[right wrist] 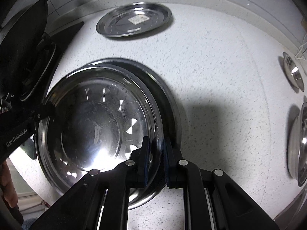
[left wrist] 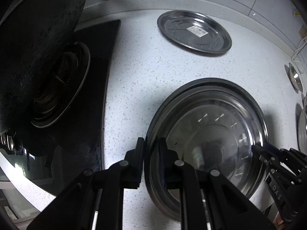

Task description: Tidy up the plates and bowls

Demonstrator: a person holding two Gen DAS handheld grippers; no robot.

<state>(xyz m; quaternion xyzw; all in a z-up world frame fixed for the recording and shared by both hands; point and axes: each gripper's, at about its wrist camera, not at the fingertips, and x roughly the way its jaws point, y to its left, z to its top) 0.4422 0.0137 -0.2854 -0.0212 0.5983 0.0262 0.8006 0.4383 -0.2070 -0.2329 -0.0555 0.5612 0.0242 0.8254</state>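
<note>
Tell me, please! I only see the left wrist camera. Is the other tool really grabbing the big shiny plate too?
Observer: Yes. The right tool is shut on the top plate, one finger inside the rim and one outside.
Operator: Is my tool on that same plate?
Observer: Yes. In the right wrist view, the left tool pinches the opposite rim.
Operator: What's that sliver at my right edge?
Observer: A steel bowl, seen much more fully here, standing on the counter apart from the plates.
</note>
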